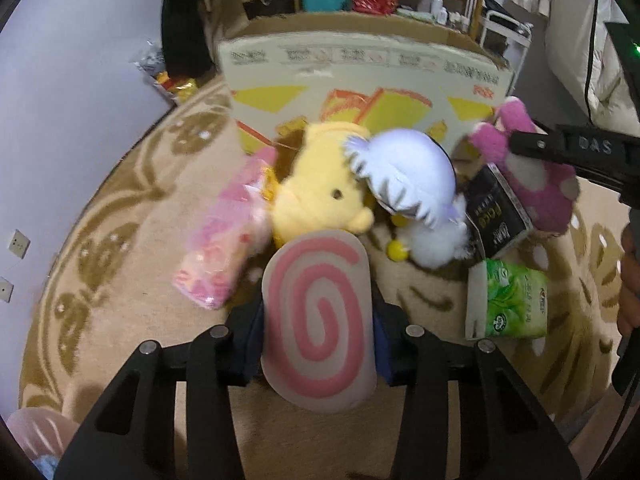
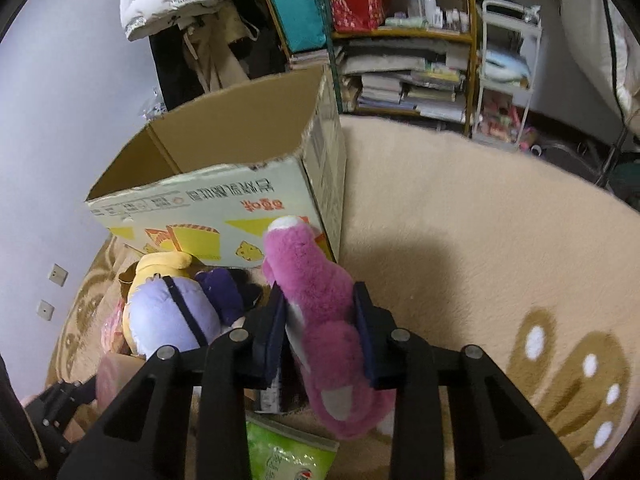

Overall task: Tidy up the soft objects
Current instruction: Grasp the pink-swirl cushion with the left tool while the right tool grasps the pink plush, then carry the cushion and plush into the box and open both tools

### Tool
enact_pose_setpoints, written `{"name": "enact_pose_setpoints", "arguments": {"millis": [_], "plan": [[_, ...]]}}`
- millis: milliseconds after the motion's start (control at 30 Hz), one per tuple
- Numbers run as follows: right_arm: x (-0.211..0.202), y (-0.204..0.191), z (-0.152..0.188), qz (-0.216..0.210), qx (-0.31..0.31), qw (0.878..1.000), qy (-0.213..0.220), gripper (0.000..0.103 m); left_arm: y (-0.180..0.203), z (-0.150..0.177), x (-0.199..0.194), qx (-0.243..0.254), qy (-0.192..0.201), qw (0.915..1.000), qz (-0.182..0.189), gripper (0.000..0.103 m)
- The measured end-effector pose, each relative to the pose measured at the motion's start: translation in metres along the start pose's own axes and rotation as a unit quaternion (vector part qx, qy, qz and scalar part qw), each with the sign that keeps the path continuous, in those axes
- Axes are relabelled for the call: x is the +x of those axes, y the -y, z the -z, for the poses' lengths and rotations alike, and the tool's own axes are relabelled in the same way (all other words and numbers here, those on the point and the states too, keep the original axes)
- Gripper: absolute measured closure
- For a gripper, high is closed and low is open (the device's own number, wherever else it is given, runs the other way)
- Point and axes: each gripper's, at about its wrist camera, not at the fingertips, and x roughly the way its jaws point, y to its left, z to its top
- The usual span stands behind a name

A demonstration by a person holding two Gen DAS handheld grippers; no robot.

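Note:
My left gripper (image 1: 318, 320) is shut on a soft pad with a pink spiral (image 1: 320, 320), held above the carpet. My right gripper (image 2: 320, 320) is shut on a pink plush toy (image 2: 320, 320) and holds it up in front of the open cardboard box (image 2: 224, 148). In the left wrist view the pink plush (image 1: 536, 184) and the right gripper's finger (image 1: 568, 148) show at the right. A yellow plush (image 1: 320, 196) and a lilac-haired doll (image 1: 404, 176) lie in front of the box (image 1: 360, 76).
A pink plastic packet (image 1: 224, 240), a black carton (image 1: 500, 216) and a green tissue pack (image 1: 512, 300) lie on the beige patterned carpet (image 2: 480, 240). Shelves with books and bags (image 2: 400, 60) stand behind the box. A wall is at the left.

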Motion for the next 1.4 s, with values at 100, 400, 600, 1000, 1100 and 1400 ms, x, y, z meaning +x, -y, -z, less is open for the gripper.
{"name": "enact_pose_setpoints", "arguments": {"millis": [100, 400, 600, 1000, 1100, 1400], "plan": [[-0.018, -0.001, 0.0, 0.008, -0.005, 1.0, 0.026, 0.07, -0.005, -0.002, -0.012, 0.001, 0.02, 0.9997, -0.014, 0.06], [-0.078, -0.017, -0.003, 0.007, -0.027, 0.995, 0.099, 0.07, -0.027, -0.018, -0.048, -0.005, 0.08, 0.9953, -0.054, 0.06], [-0.099, -0.03, -0.009, -0.002, -0.042, 0.991, 0.129, 0.07, -0.045, -0.039, -0.063, -0.02, 0.116, 0.9908, -0.067, 0.06], [-0.098, -0.057, -0.044, -0.001, -0.071, 0.983, 0.169, 0.069, -0.051, -0.094, -0.064, -0.01, 0.159, 0.9844, -0.075, 0.06], [-0.09, -0.067, -0.053, 0.005, -0.086, 0.981, 0.172, 0.069, -0.05, -0.109, -0.061, -0.005, 0.167, 0.983, -0.075, 0.06], [-0.054, -0.09, -0.085, 0.01, -0.113, 0.978, 0.176, 0.069, -0.046, -0.159, -0.042, -0.01, 0.175, 0.9826, -0.063, 0.059]]}}
